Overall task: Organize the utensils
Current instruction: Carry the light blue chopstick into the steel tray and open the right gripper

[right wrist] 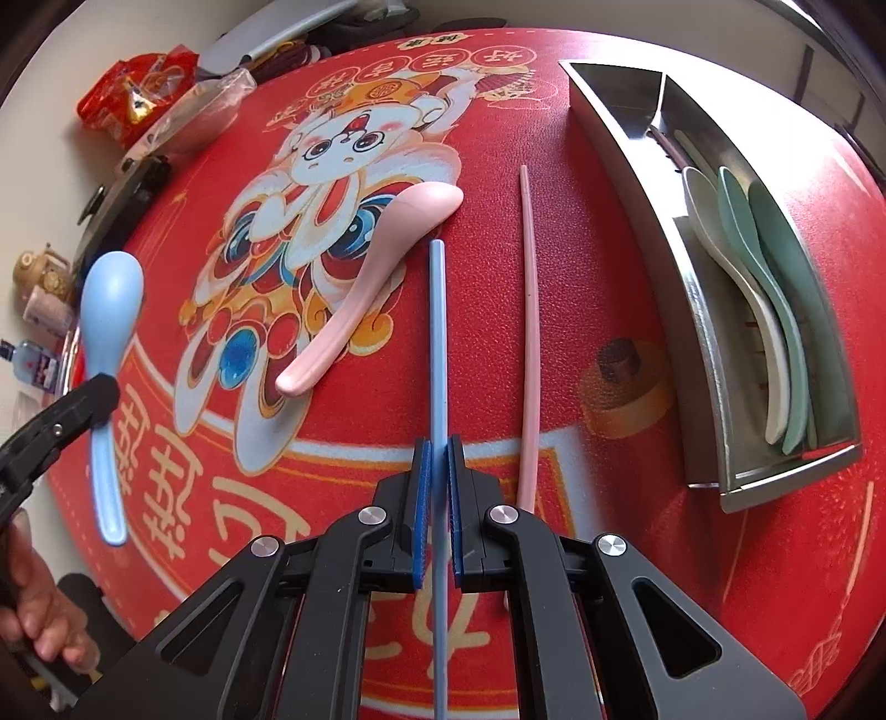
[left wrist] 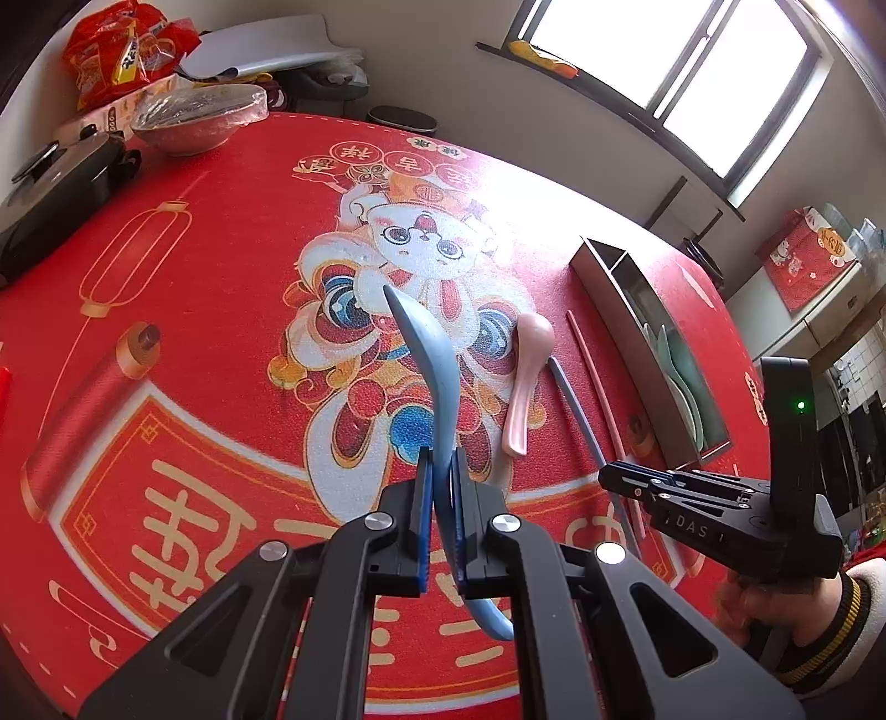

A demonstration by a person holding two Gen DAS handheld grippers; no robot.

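Note:
My left gripper [left wrist: 441,462] is shut on a blue spoon [left wrist: 429,354] and holds it above the red mat; the spoon also shows in the right wrist view [right wrist: 108,310]. My right gripper [right wrist: 439,448] is shut on a blue chopstick [right wrist: 437,332] that runs forward over the mat. A pink spoon [right wrist: 365,282] and a pink chopstick [right wrist: 529,310] lie on the mat beside it. A steel utensil tray [right wrist: 714,354] at the right holds a white spoon [right wrist: 736,277] and two green spoons [right wrist: 775,277].
A red mat with a rabbit print [left wrist: 221,277] covers the table. A black pot [left wrist: 55,188], a wrapped bowl [left wrist: 194,116] and snack bags [left wrist: 122,50] stand at the far left edge. A bottle [right wrist: 33,365] stands left of the mat.

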